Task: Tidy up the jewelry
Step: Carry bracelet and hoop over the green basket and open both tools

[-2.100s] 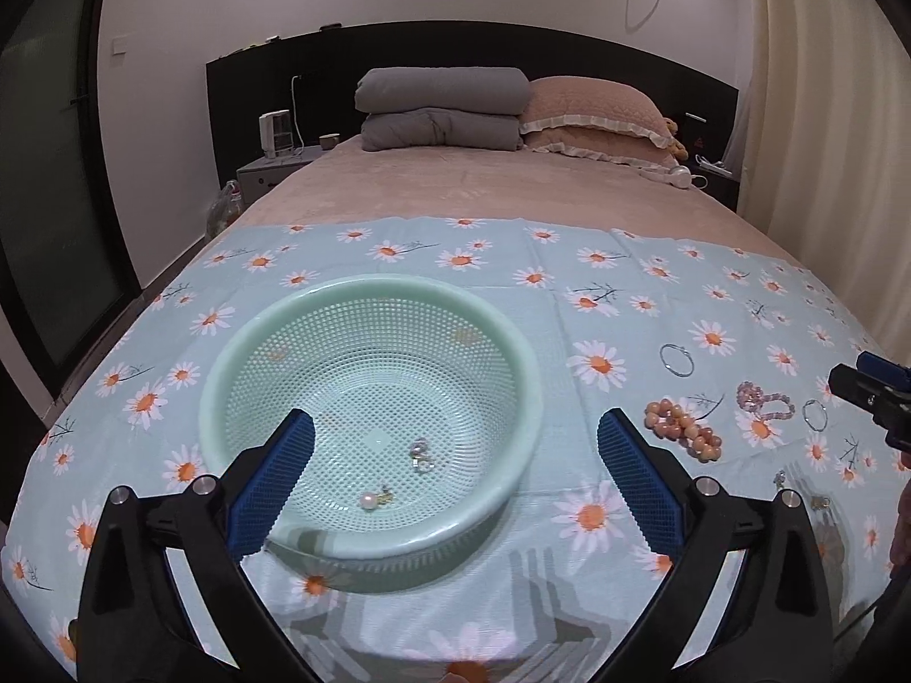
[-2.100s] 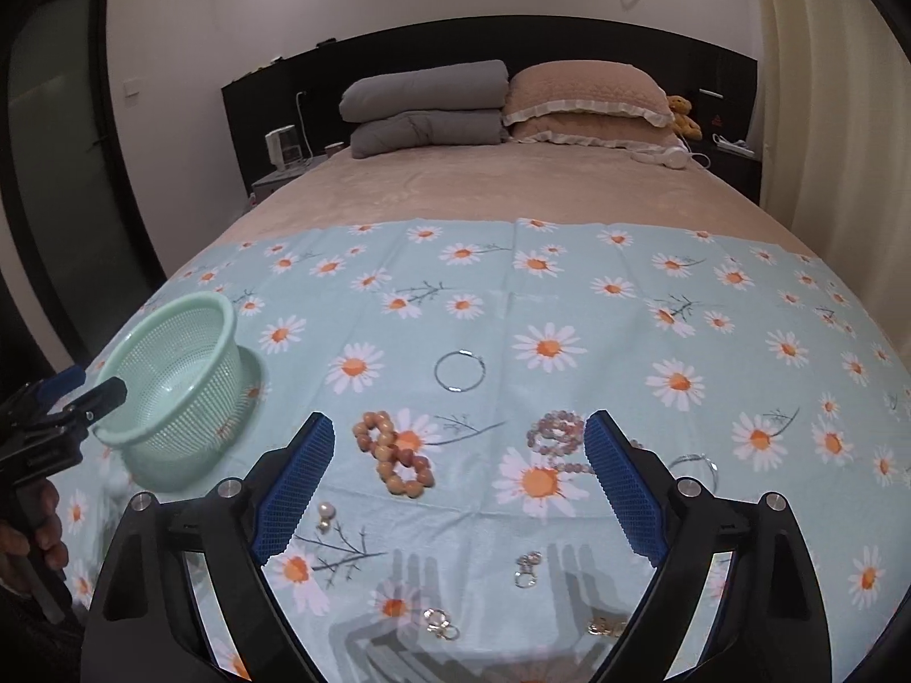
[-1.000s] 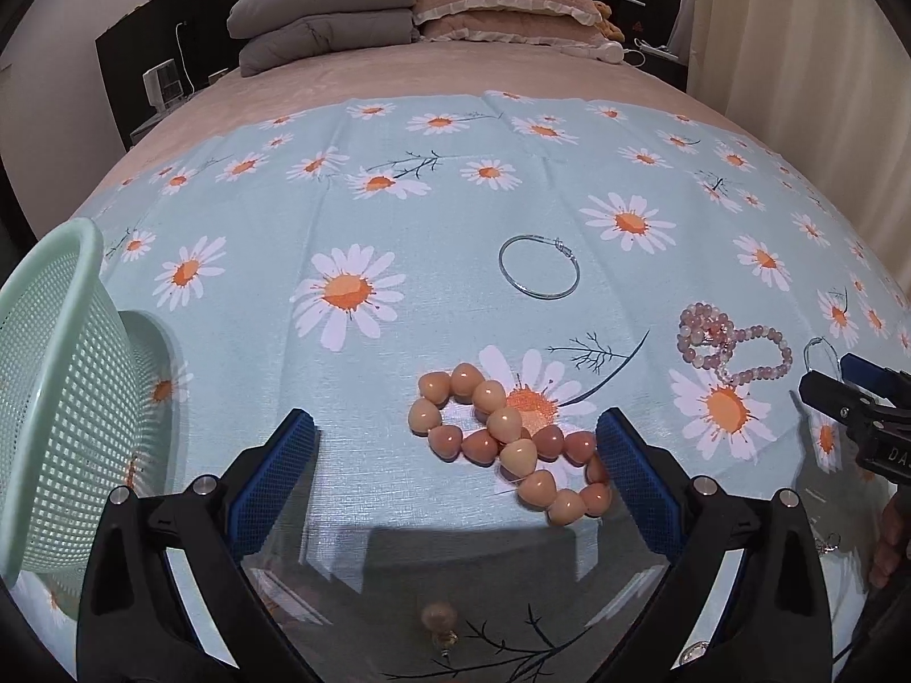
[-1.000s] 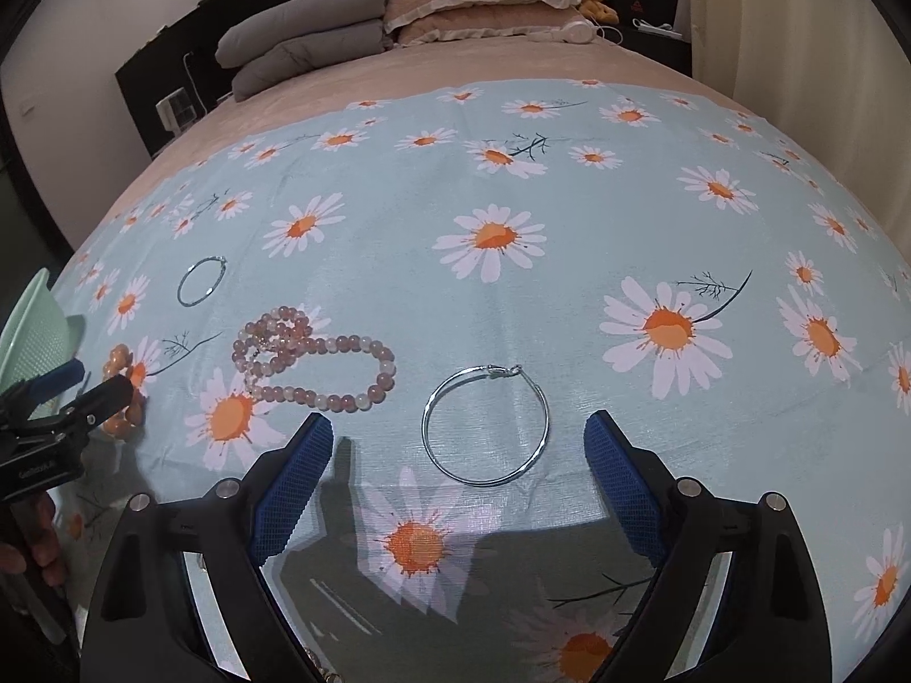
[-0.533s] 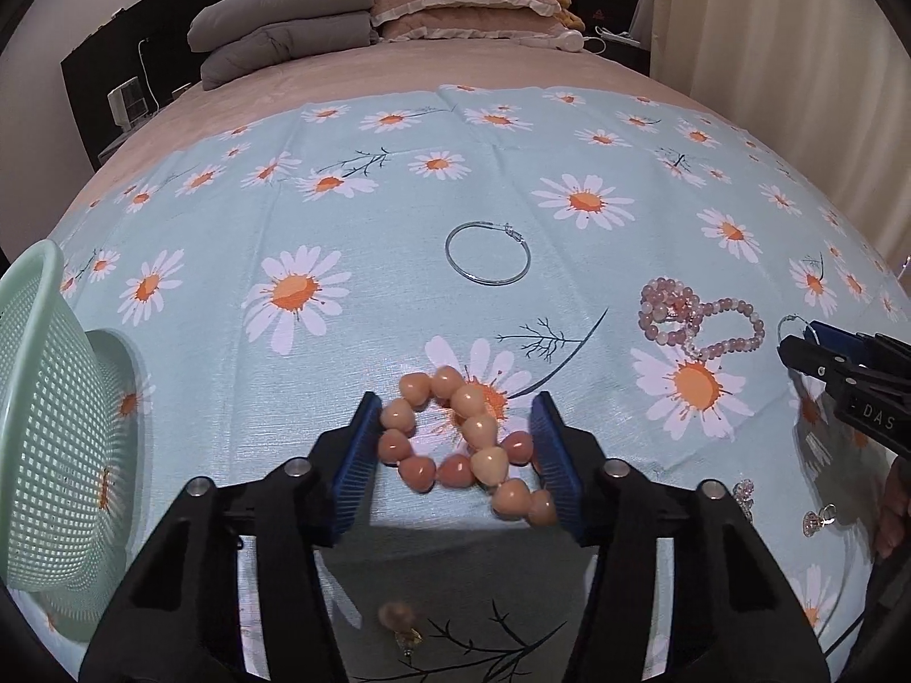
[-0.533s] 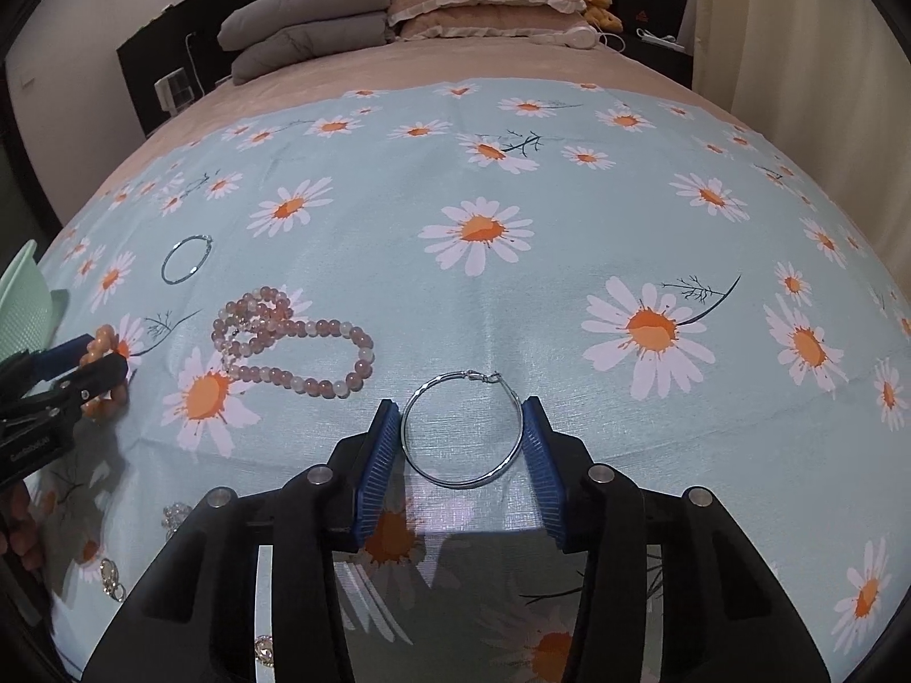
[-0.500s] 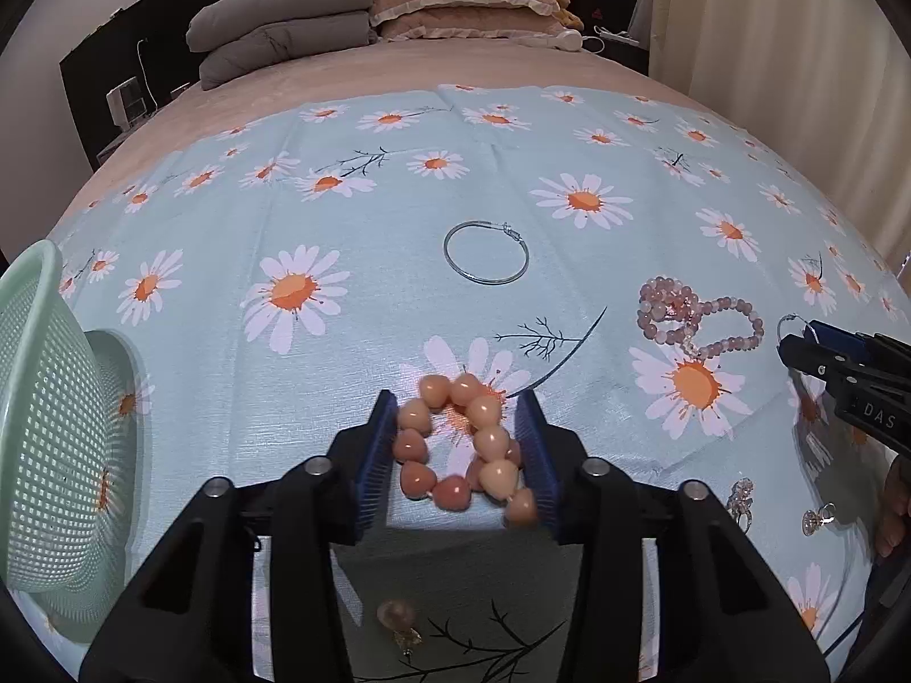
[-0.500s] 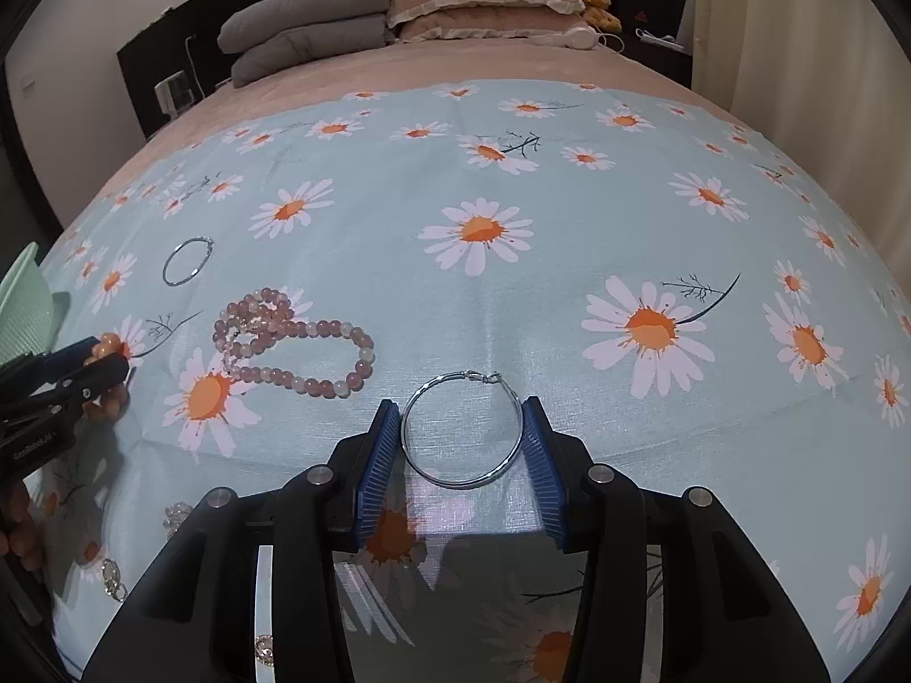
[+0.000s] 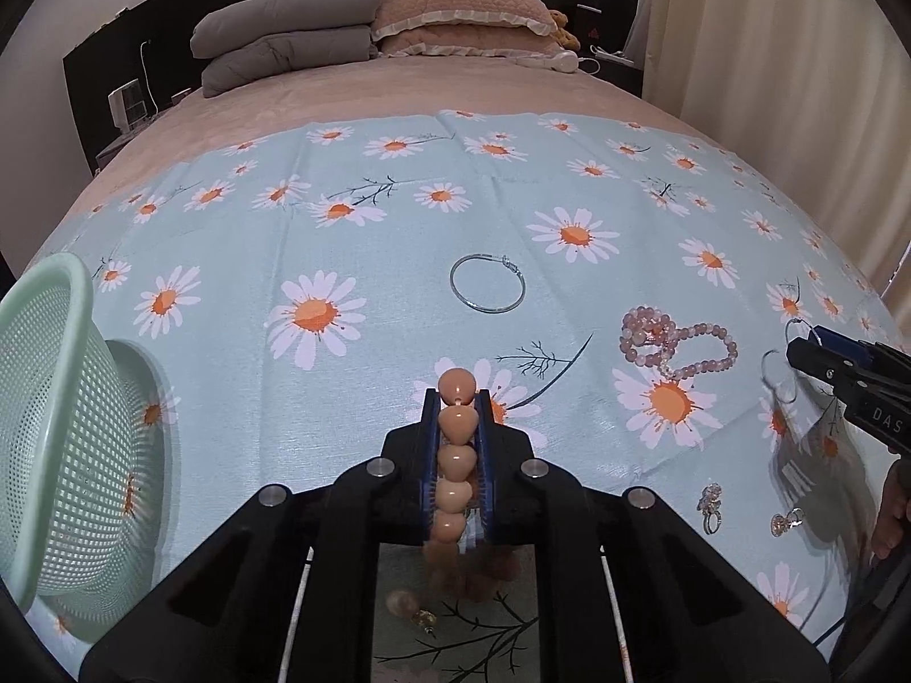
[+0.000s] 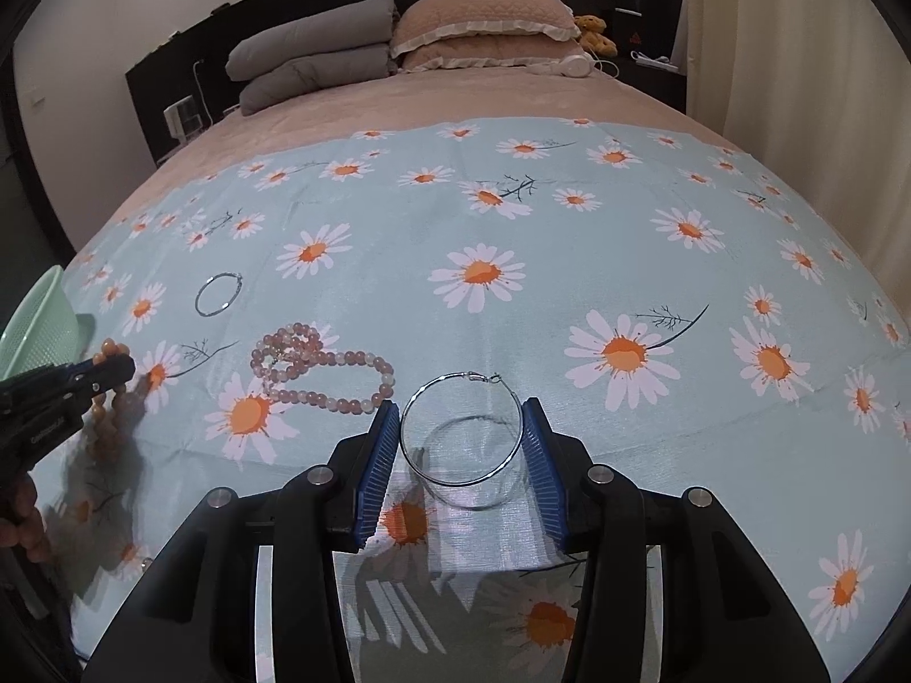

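Observation:
My left gripper (image 9: 456,404) is shut on the orange bead bracelet (image 9: 455,427) and holds it above the daisy cloth; part of the strand hangs blurred below. It also shows at the left of the right wrist view (image 10: 108,375). My right gripper (image 10: 461,415) is shut on a silver hoop earring (image 10: 461,435), lifted a little off the cloth with its shadow beneath. The green mesh basket (image 9: 62,427) stands at the left. A pink bead bracelet (image 9: 674,341) and a second silver hoop (image 9: 487,291) lie on the cloth.
Small rings and earrings (image 9: 709,506) lie near the front right, and a pearl earring (image 9: 407,609) lies under my left gripper. The daisy cloth (image 10: 626,227) covers the bed's near half. Pillows (image 9: 455,17) sit at the headboard, a curtain at the right.
My left gripper closed fully on the orange bracelet and lifted it. My right gripper, closed around the silver hoop, has raised it slightly off the cloth.

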A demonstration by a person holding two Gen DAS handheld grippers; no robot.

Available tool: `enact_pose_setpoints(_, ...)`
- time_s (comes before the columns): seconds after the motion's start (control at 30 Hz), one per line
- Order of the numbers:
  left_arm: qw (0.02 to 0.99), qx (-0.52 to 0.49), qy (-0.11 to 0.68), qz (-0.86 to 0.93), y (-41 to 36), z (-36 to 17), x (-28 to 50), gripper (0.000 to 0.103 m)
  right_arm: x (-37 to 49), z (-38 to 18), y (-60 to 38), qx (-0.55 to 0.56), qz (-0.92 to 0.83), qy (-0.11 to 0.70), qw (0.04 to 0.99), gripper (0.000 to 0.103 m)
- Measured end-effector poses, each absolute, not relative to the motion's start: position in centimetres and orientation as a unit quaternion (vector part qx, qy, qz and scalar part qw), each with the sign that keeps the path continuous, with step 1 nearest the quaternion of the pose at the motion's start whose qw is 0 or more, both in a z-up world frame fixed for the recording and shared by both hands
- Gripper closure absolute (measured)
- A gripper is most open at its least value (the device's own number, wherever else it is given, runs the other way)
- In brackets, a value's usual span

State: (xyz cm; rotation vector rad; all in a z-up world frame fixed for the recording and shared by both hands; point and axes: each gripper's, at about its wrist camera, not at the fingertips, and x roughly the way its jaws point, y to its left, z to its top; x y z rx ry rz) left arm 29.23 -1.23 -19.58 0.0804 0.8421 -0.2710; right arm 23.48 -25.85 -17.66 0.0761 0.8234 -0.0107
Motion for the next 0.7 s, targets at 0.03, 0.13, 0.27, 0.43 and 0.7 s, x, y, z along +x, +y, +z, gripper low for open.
enact_pose_setpoints(0.03,0.903,0.038,0.406,-0.133,-1.1,-19.2,29.1,0.091,23.4,-17.3,-25.6,0.036,-0.002,0.398,0.917,0.061)
enact_pose_setpoints(0.13,0.907,0.037,0.396,-0.135,-0.7,-17.9,28.6,0.091,23.4,-16.0,-24.3,0.032,0.011,0.389,0.921,0.061)
enact_pose_setpoints(0.27,0.918,0.035,0.374,-0.13,0.8,-15.4,27.5,0.091,23.2,-13.3,-20.9,0.01,0.041,0.369,0.928,0.061)
enact_pose_setpoints(0.43,0.93,0.02,0.348,-0.113,4.3,-12.5,26.2,0.091,22.9,-10.1,-15.7,-0.017,0.081,0.348,0.934,0.061)
enact_pose_setpoints(0.7,0.942,0.012,0.33,-0.055,12.4,-10.1,24.4,0.091,22.8,-6.9,-6.1,-0.05,0.151,0.325,0.932,0.061)
